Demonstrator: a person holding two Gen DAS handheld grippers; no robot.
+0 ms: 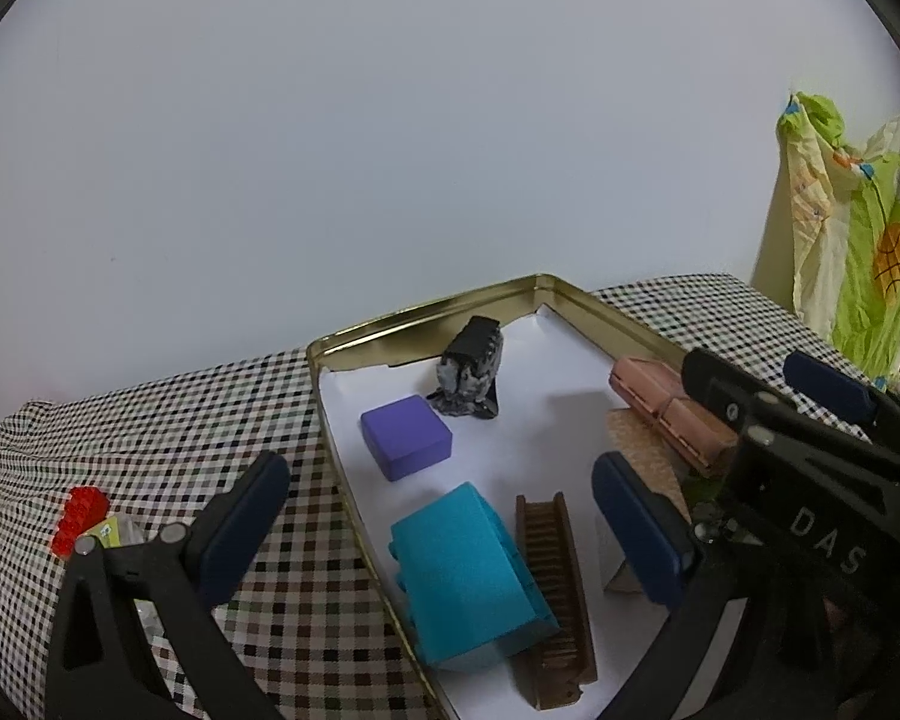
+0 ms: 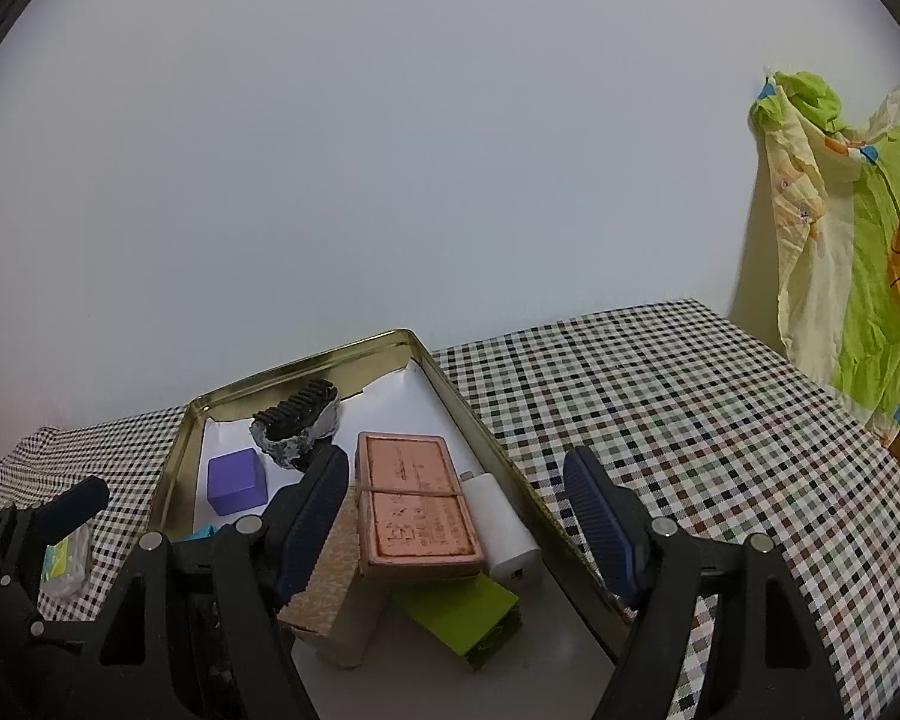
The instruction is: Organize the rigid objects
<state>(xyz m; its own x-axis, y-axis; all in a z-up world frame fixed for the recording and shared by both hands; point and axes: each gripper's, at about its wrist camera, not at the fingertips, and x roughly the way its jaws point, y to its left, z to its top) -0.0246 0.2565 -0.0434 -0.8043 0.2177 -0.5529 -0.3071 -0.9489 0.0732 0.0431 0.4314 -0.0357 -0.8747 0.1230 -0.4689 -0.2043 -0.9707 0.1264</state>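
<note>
A gold tin tray lined with white paper sits on the checked tablecloth. It holds a purple block, a teal block, a brown comb-like piece, a grey-black piece and a copper-pink box. My left gripper is open and empty above the tray's near left part. In the right wrist view my right gripper is open and empty over the copper-pink box, with a white cylinder, a green box and a tan box around it.
A red toy brick and a clear wrapped item lie on the tablecloth left of the tray. A green and yellow cloth hangs at the far right. A plain white wall stands behind the table.
</note>
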